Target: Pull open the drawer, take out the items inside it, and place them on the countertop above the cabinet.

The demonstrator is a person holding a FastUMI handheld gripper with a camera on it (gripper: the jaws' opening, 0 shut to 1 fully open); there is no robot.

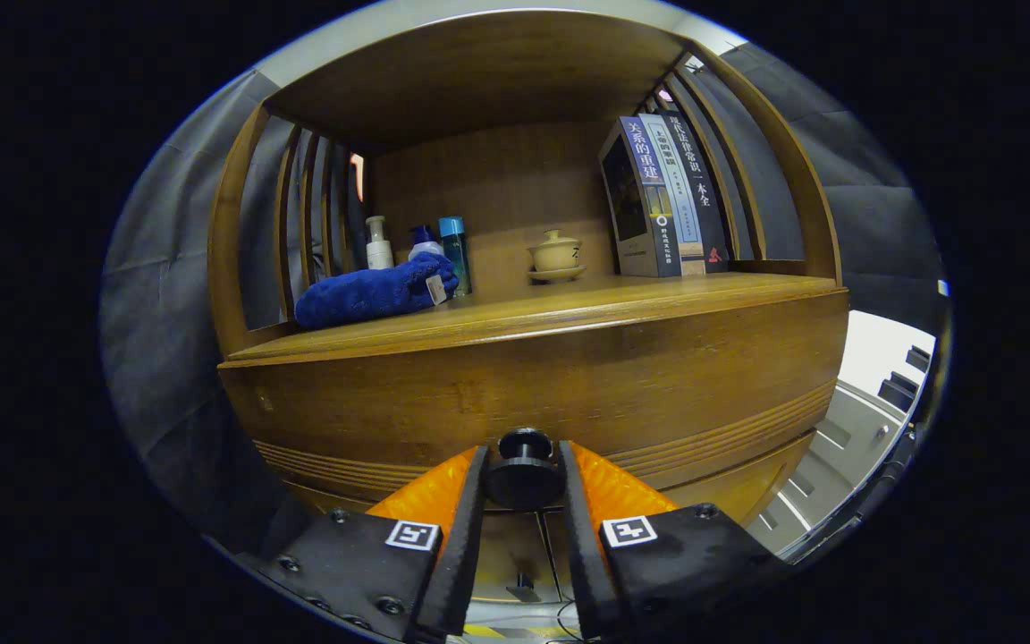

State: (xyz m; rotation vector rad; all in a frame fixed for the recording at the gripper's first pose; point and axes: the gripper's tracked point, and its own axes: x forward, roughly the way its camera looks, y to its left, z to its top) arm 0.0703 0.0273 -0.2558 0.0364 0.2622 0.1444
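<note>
- The gripper (524,478) was at the bottom centre of the frame, and its two fingers (466,510) stood narrow, one on each side of the dark round drawer knob (524,474).
- Both fingers seemed to touch the sides of the knob, so I judged that the gripper was closed on it; a very thin gap on one side could not be fully excluded.
- The knob sat on the wooden drawer front (533,394), which filled the middle of the frame directly ahead of the fingers and looked still closed, level with the cabinet.
- The decisive relation: the knob's stem pointed straight out from the drawer front toward the camera, along the same line as the fingers. So the coming pull, in my judgement, should go straight back along that line, not sideways.
- The items inside the drawer were hidden, because the drawer was not open.
- The countertop (569,309), the place for the items, lay above the drawer front in the middle of the frame. It already carried a blue towel (372,293) at the left with small bottles (454,252) behind it, a lidded cup (556,255) in the centre and books (667,197) at the upper right.
- Free space was between the towel and the cup.
</note>
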